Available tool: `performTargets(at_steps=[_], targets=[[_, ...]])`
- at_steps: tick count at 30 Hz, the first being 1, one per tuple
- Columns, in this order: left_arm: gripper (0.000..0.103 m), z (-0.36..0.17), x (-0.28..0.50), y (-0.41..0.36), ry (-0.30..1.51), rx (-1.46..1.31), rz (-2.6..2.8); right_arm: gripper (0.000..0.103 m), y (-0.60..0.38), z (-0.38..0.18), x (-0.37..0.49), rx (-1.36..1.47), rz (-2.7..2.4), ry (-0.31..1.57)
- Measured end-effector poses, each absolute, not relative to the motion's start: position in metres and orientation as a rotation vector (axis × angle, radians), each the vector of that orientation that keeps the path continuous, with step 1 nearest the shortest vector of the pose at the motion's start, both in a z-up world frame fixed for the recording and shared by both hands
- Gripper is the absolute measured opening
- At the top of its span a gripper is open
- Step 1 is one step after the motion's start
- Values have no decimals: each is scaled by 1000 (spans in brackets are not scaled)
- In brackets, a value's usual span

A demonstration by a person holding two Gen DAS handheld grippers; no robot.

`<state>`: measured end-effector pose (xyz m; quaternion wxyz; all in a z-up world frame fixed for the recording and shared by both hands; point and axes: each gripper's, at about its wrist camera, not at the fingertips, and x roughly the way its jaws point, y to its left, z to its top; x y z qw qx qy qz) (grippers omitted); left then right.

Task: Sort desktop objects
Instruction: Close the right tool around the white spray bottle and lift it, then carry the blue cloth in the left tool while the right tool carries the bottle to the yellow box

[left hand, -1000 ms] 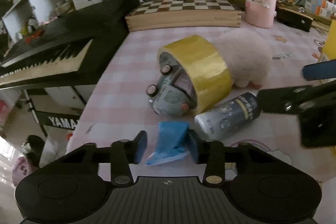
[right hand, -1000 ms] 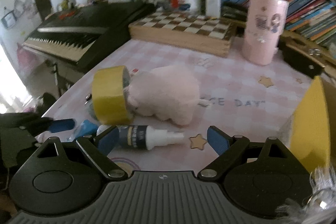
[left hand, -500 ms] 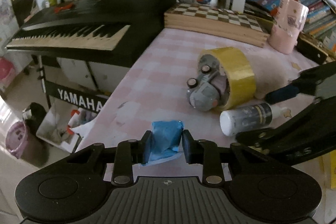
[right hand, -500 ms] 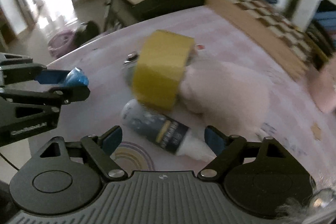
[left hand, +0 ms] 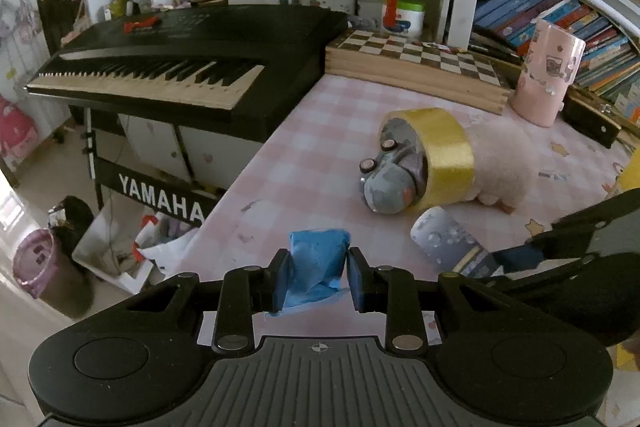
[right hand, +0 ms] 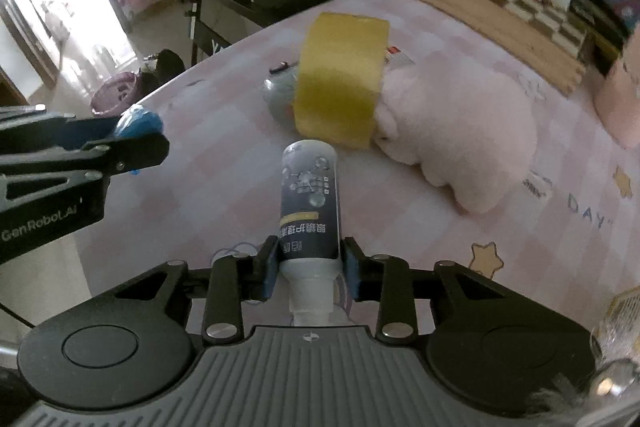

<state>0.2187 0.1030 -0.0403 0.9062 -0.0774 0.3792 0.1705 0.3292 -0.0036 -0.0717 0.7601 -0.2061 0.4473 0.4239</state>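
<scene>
Now the left gripper (left hand: 319,277) is clamped on a blue wad (left hand: 318,265), its pads pressing both sides of the crumpled piece, which sticks out ahead of the fingertips and hangs a little below them. Seen from the right wrist, that gripper (right hand: 136,141) sits off to the left, above the table edge, with the blue wad (right hand: 138,123) at its tip.

The right gripper (right hand: 309,269) has its jaws closing on a spray bottle (right hand: 309,203). The bottle lies lengthwise between the fingers, white neck toward the camera, dark labelled body running forward past the fingertips, rounded base pointing away. Both pads look to be touching the bottle's sides near the shoulder. From the left wrist, the bottle (left hand: 448,239) shows to the right of the left fingers, with the right gripper's dark fingers over its near end.

Just beyond the bottle's base stands a yellow tape roll (right hand: 340,79) on its edge. A grey toy (left hand: 390,183) lies partly inside the roll, on its far-left side from the right fingers. A pink plush (right hand: 460,131) lies against the roll, ahead and right of the right fingers. All rest on a pink checked table (left hand: 304,163).
</scene>
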Motion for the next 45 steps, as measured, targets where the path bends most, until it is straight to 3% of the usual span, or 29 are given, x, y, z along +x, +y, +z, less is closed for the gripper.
performTargets(at_steps=[6,8,15,22,35,45], targets=[[29,-36,213,100,765,-149,336,39,17,-75,335,-478,900,916],[29,-35,211,101,757,-149,327,30,19,-74,336,-464,884,929],[28,-27,202,106,730,-143,280,30,-4,-69,326,-321,801,976],[28,-10,199,104,684,-106,158,30,-33,-31,297,-172,672,868],[28,4,171,100,630,-38,-14,30,-45,-1,229,-164,526,750],[28,3,137,102,626,4,-107,30,-46,-7,186,-103,467,814]])
